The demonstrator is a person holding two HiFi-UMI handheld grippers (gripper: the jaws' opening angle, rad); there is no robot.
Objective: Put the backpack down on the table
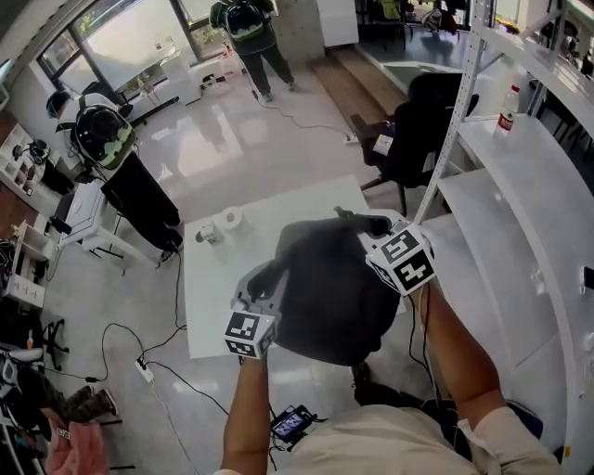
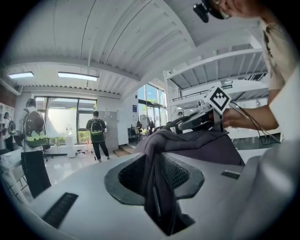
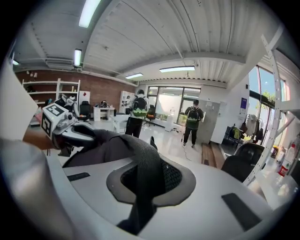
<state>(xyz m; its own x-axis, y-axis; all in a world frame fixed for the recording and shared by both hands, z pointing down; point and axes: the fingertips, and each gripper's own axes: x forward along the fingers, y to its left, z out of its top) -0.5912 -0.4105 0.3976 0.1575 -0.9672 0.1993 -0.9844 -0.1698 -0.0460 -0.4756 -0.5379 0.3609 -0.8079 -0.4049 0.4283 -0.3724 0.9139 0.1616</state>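
Your left gripper (image 1: 271,276) is clamped on a bunched fold of the dark grey backpack (image 1: 329,292). In the left gripper view the cloth runs straight down through the narrow gap between the jaws and both pads press on it. Your right gripper (image 1: 357,221) is closed on a mesh strap (image 3: 146,161) of the same bag. In the right gripper view the strap comes up out of the jaws and curves away to the left, towards the bag's body.

The backpack hangs between your two grippers, held up at both ends. From the head view it sits over the near right corner of the white table (image 1: 218,288). No view shows whether its underside touches the top.

Two small rolls (image 1: 219,225) lie at the far left of the table, well apart from the bag. To the right stands a white shelf rack (image 1: 520,186) with a bottle (image 1: 507,109) on it, and a black office chair (image 1: 418,130) is beyond the table's far right corner. Two people wearing backpacks (image 1: 249,26) are further off across the glossy floor, one far ahead and one to the left.
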